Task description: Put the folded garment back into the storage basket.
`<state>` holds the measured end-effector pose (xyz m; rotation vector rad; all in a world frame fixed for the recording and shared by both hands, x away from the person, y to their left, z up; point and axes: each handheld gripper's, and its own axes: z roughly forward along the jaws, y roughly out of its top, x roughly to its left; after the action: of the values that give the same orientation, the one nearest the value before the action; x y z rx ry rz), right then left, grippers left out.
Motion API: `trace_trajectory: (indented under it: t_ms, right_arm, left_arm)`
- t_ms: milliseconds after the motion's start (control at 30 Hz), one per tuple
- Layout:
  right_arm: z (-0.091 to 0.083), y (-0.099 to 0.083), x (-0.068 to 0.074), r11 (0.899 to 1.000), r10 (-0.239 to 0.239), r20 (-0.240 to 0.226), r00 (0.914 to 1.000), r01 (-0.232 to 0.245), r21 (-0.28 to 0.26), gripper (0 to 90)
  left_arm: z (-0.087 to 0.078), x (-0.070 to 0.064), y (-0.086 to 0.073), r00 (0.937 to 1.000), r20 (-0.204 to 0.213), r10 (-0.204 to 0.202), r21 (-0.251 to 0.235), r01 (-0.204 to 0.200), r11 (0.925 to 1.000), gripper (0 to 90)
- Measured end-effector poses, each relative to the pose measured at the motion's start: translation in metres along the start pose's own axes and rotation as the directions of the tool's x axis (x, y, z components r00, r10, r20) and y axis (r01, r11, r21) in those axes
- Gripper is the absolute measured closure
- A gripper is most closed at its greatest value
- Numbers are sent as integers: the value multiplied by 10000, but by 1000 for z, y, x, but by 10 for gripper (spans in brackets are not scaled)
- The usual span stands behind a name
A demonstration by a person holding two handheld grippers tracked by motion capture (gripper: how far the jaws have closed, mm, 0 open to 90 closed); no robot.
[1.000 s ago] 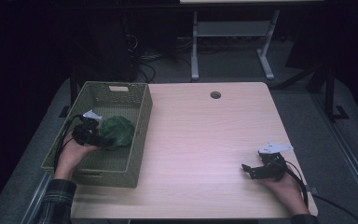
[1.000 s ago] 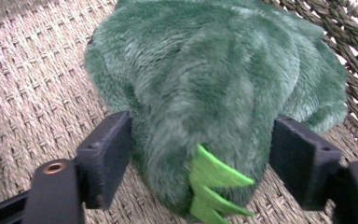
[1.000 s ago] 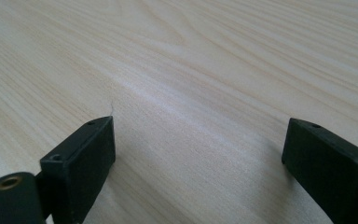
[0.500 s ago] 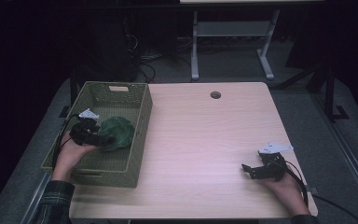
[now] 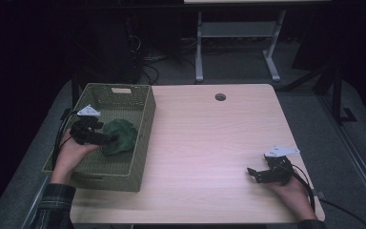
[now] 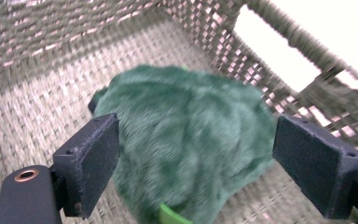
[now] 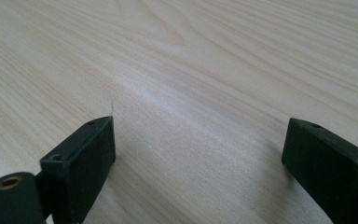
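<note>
Barely shifted since a second ago: left gripper point(image 5: 106, 139) still down inside the woven basket point(image 5: 143, 138), right gripper point(image 5: 256, 175) parked as before. Left jaws spread wide around the green plush lump point(image 6: 186, 140), one pad on each flank, not yet squeezing. Lump resting on the basket floor, toward the basket's right wall in the high view. Well right of the basket, right gripper low over bare wooden table point(image 7: 205, 70), jaws wide apart, nothing between them.
</note>
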<state>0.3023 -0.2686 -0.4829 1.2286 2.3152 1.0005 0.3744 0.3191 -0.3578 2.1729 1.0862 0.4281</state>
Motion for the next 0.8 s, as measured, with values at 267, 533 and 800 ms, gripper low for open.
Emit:
trace_trajectory:
  t_ms: [267,533,800]
  right_arm:
    - [0,0,0,10000,7,0,10000,-7,4,93]
    - [0,0,0,10000,49,-10,10000,-49,27,93]
    - [0,0,0,10000,-12,-2,10000,12,-3,93]
  left_arm:
    - [-5,-20,22,9986,483,199,-475,-176,9987,144]
    - [4,-45,42,9948,914,454,-715,-389,9967,145]
    - [13,-76,59,9871,1283,962,-857,-856,9926,146]
